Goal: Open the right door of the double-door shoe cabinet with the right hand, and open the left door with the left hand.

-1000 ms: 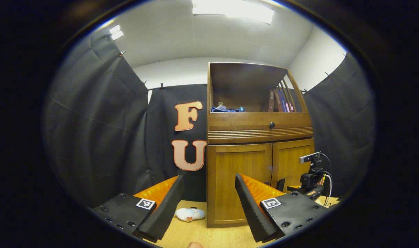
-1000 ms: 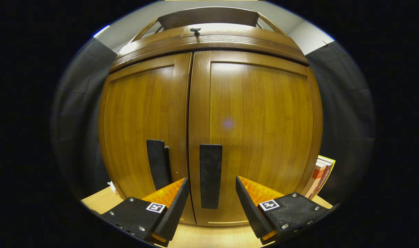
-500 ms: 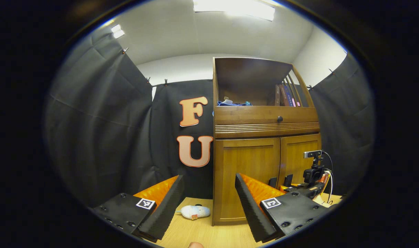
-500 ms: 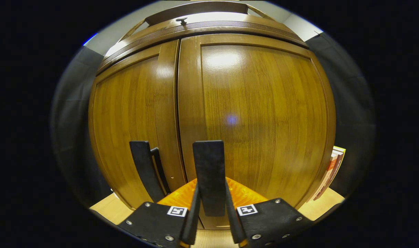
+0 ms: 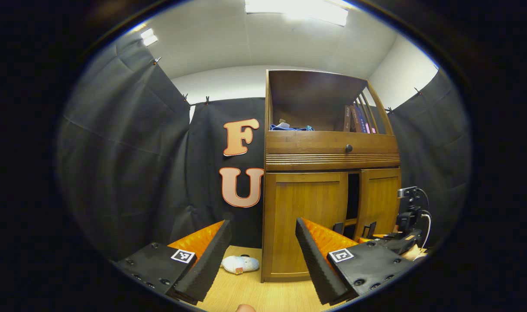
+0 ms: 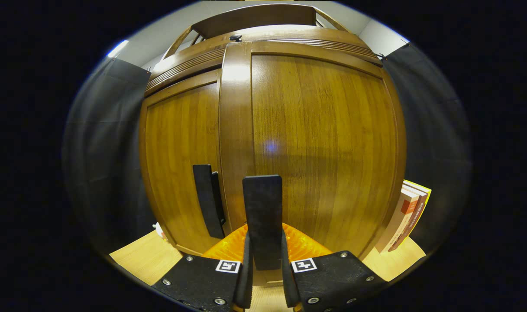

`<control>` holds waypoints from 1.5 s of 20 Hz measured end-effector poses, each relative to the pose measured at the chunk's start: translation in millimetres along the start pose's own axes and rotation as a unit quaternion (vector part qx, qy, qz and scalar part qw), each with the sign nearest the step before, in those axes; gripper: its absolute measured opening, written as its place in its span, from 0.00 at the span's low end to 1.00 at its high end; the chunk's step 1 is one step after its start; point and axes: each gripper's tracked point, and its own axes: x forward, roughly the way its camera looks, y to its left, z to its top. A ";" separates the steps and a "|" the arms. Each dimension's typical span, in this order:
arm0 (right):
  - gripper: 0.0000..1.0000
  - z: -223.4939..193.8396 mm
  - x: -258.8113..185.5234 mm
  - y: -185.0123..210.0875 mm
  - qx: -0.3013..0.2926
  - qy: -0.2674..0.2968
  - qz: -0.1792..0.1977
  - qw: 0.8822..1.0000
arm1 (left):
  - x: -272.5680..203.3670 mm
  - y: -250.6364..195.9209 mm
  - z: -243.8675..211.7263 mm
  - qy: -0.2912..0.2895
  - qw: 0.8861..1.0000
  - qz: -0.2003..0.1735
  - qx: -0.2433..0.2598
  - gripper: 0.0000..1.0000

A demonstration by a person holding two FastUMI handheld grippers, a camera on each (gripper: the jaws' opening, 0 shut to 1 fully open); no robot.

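The wooden shoe cabinet (image 5: 328, 151) stands ahead in the left gripper view. Its left door (image 5: 304, 216) is closed. Its right door (image 5: 378, 199) stands ajar, with a dark gap (image 5: 353, 195) between the two. My left gripper (image 5: 263, 255) hangs open in front of the cabinet's left corner, apart from it and holding nothing. In the right gripper view my right gripper (image 6: 264, 239) is shut on the right door's dark upright handle (image 6: 262, 203). The right door (image 6: 324, 138) sits swung out ahead of the left door (image 6: 181, 151), whose own handle (image 6: 208, 199) is free.
A white plush toy (image 5: 241, 263) lies on the light wood surface (image 5: 250, 294) by the cabinet's left corner. Books (image 6: 408, 216) lean beside the cabinet's right side. The open upper shelf holds books (image 5: 356, 119) and a blue item (image 5: 289, 127). A drawer knob (image 5: 349, 148) sits above the doors.
My right gripper went from open to shut on the right door's handle, and the right door has swung out a little. The left gripper stays open and has barely shifted.
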 end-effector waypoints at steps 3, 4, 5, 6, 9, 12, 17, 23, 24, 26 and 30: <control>0.29 -1.4 -33.4 -11.5 -0.006 0.002 0.003 1.000 | -3.5 -4.6 -3.2 0.003 1.000 -0.003 -0.005 0.94; 0.29 -2.1 -44.6 -16.5 -0.009 0.002 0.000 1.000 | -4.6 -7.2 -3.2 0.004 1.000 -0.004 -0.005 0.94; 0.29 -1.8 -55.2 -22.0 -0.014 0.001 -0.003 1.000 | -5.7 -9.5 -3.0 0.003 1.000 -0.005 -0.004 0.96; 0.28 -1.5 -64.7 -28.0 -0.019 0.000 -0.005 1.000 | -6.4 -11.4 -1.9 0.003 1.000 -0.006 -0.001 0.96; 0.25 -3.5 -91.5 -45.0 -0.019 -0.003 -0.015 1.000 | -11.1 -22.6 -4.4 0.005 1.000 -0.014 -0.003 0.96; 0.22 -0.2 -114.7 -66.7 -0.024 -0.005 -0.034 0.999 | -13.9 -34.1 -4.5 0.009 1.000 -0.022 -0.007 0.96; 0.18 1.9 -141.7 -97.1 -0.026 -0.012 -0.056 0.998 | -13.8 -52.2 -7.1 0.014 1.000 -0.024 -0.009 0.99; 0.09 2.7 -170.4 -154.8 -0.035 -0.015 -0.117 0.992 | -8.6 -79.4 -14.4 0.027 0.999 -0.044 -0.013 0.96; 0.07 2.9 -173.6 -163.3 -0.037 -0.016 -0.126 0.991 | -7.5 -83.4 -14.2 0.029 0.998 -0.045 -0.015 0.96; 0.04 1.8 -177.1 -179.1 -0.049 -0.016 -0.132 0.990 | -4.7 -91.4 -16.2 0.031 0.998 -0.049 -0.015 0.94; 0.03 1.7 -182.9 -197.3 -0.037 -0.016 -0.108 0.993 | 3.9 -104.7 -24.2 0.038 0.998 -0.050 -0.010 0.94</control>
